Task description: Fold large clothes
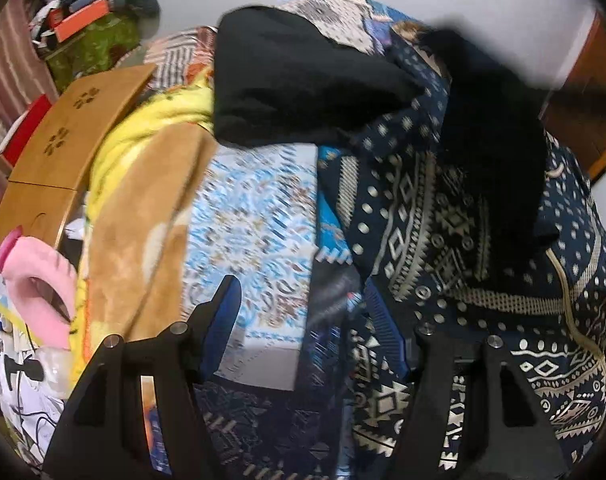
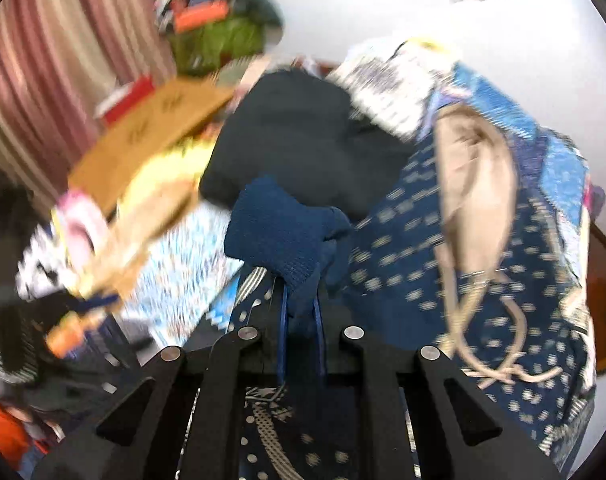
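A dark garment lies folded on a navy patterned bedspread, with another dark part to its right. My left gripper is open and empty above the bedspread, its blue fingers wide apart. In the right wrist view my right gripper is shut on a dark blue knit cuff of the garment and holds it up in front of the folded dark garment. Both views are blurred.
A wooden lap tray, a yellow and brown blanket and a light blue patterned cloth lie left. A pink neck pillow sits far left. A beige cloth with cords lies right.
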`<state>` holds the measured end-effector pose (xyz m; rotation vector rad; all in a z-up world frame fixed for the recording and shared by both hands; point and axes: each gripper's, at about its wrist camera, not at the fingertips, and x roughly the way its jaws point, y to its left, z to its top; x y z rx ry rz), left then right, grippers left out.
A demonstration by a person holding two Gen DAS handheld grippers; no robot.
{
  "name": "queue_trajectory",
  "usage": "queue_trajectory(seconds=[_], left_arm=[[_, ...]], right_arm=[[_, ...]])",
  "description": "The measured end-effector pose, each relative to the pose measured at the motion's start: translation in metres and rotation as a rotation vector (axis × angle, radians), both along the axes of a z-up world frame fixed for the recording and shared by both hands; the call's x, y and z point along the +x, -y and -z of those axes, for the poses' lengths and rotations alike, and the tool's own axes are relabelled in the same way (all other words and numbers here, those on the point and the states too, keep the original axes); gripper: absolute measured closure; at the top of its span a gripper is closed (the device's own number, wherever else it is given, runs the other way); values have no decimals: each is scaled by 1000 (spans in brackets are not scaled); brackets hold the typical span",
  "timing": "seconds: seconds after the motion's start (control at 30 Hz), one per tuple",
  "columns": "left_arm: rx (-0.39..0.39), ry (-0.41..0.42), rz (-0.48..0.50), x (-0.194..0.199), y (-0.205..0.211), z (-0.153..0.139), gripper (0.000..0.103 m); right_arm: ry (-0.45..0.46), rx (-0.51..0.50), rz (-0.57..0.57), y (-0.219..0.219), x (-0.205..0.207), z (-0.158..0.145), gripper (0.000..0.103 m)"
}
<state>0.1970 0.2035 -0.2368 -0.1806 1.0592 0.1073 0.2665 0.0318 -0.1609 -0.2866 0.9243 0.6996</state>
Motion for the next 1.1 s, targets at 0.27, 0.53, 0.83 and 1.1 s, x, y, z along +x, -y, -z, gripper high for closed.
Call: queue_trajectory(seconds=[0.27,0.53,0.83,1.1], left_arm=[[-23,-98,25,15,27,33,39],[58,-198,4,28,44,64,39],[72,-180,-96,33,27,66,36],[105,-187,-100,30,30,68,32]], right_arm=[[73,178,179,82,33,-65,93],[40,275,312,156,33,-77,93],[-118,243,401,218,26,-28,93],[-205,229,536,261,16,17,93]])
